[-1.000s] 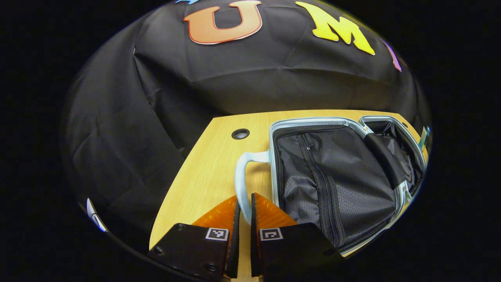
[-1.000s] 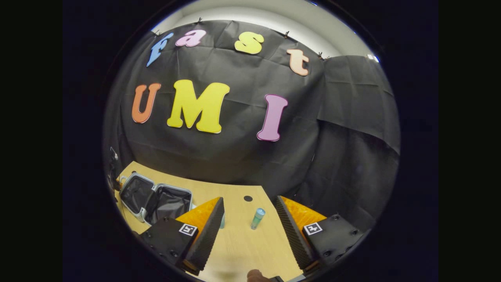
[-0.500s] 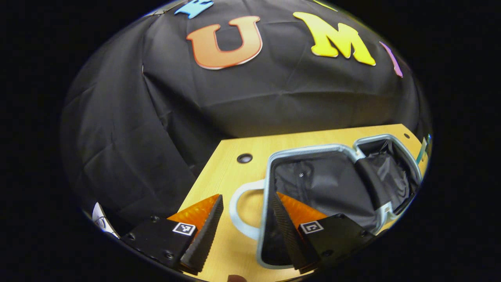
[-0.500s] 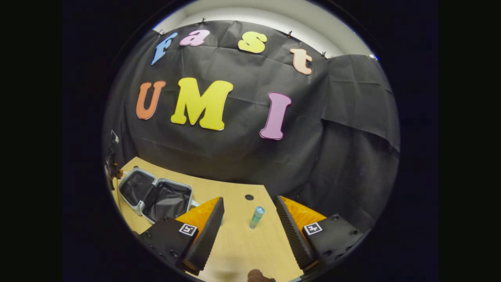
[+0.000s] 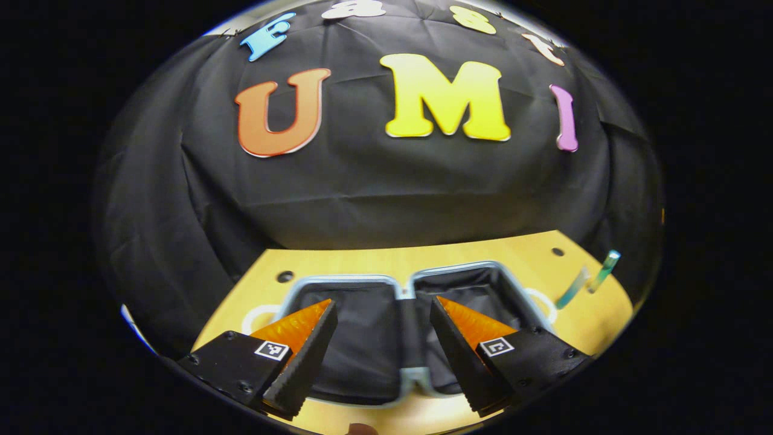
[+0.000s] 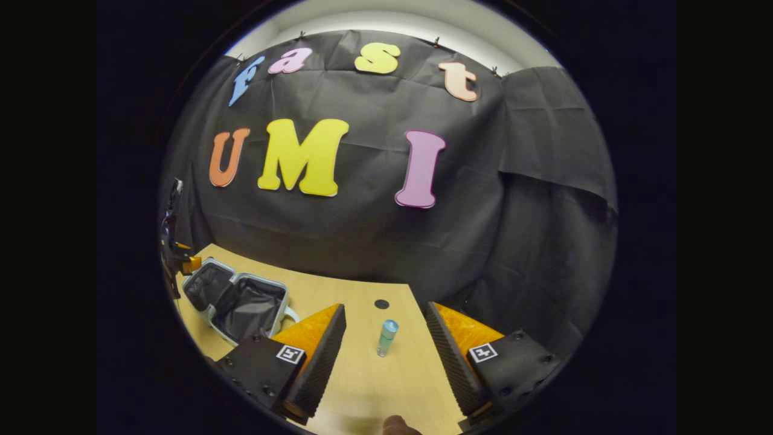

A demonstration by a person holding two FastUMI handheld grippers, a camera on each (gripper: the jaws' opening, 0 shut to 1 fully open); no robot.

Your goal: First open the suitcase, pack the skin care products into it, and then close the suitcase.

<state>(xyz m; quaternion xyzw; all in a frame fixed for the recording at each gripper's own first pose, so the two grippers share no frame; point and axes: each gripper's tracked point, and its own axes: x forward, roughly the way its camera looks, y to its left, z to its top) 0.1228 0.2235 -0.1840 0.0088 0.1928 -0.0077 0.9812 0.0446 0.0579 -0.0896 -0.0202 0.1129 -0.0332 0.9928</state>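
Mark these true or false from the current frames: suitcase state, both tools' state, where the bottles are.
1. The suitcase lies open flat on the table. True.
2. The left tool is shut on the suitcase handle. False: its fingers stand apart over the open suitcase, holding nothing.
3. The right tool is open. True.
4. A bottle lies inside the suitcase. False: it stands upright on the table, ahead of the right tool.
5. In the left gripper view, two bottles stand on the table beside the suitcase. True.
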